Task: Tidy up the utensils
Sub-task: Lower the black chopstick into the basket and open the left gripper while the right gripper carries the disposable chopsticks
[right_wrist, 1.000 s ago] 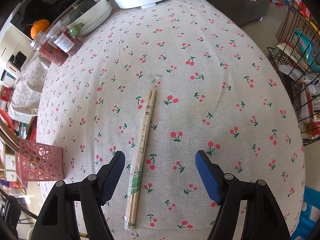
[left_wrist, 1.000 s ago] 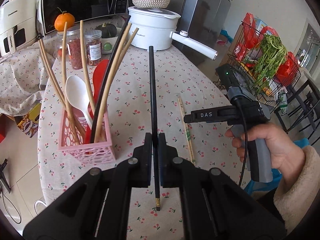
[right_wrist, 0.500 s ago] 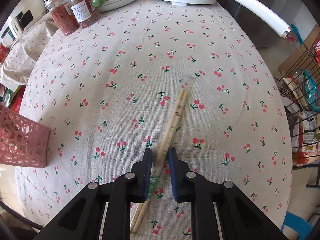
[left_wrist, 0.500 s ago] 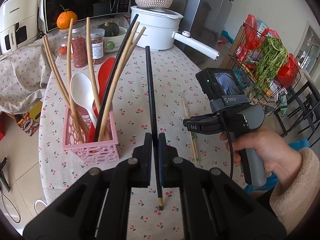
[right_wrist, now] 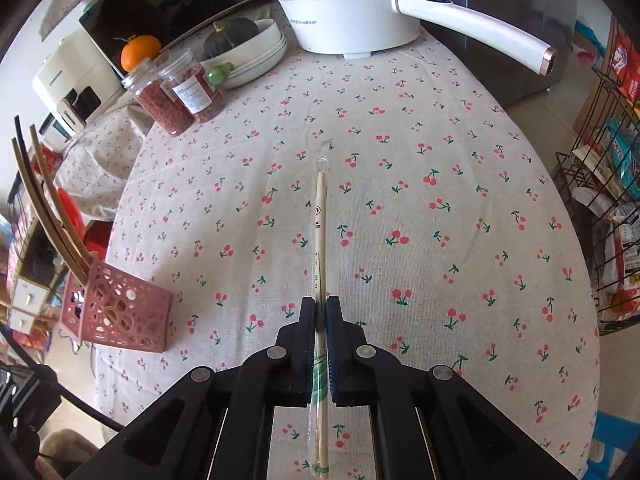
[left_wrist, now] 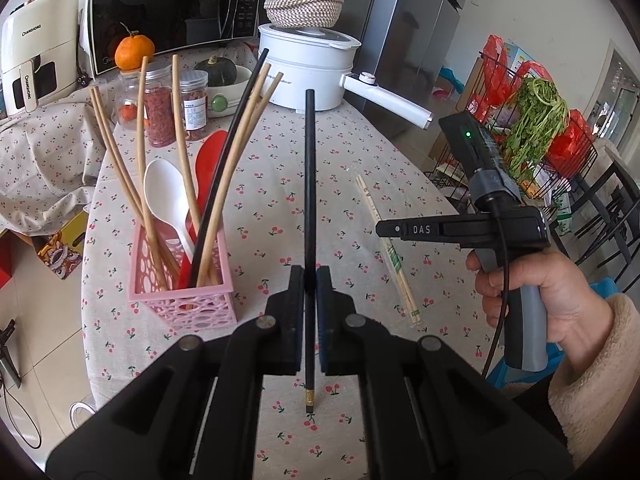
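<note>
My left gripper (left_wrist: 310, 276) is shut on a black chopstick (left_wrist: 309, 168) that stands nearly upright above the cherry-print tablecloth. Left of it, a pink basket (left_wrist: 180, 300) holds several wooden chopsticks, one black chopstick, a white spoon (left_wrist: 164, 188) and a red spoon (left_wrist: 208, 160). My right gripper (right_wrist: 320, 312) has its jaws closing tight on a plastic-wrapped pair of wooden chopsticks (right_wrist: 320, 216). The pads press on its lower part, and the pair is raised off the cloth and points away. The pink basket (right_wrist: 116, 312) sits at the left in the right wrist view.
A white pot with a long handle (right_wrist: 348, 8), two jars (right_wrist: 176, 92), an orange and a bowl with a squash stand at the table's far end. The microwave (left_wrist: 172, 12) is behind them. A wire rack with greens (left_wrist: 536, 136) stands off the table's right edge.
My right gripper was open over the wrapped chopsticks lying on the cloth. It closed on them and rose with them. My left gripper kept the black chopstick and barely moved.
</note>
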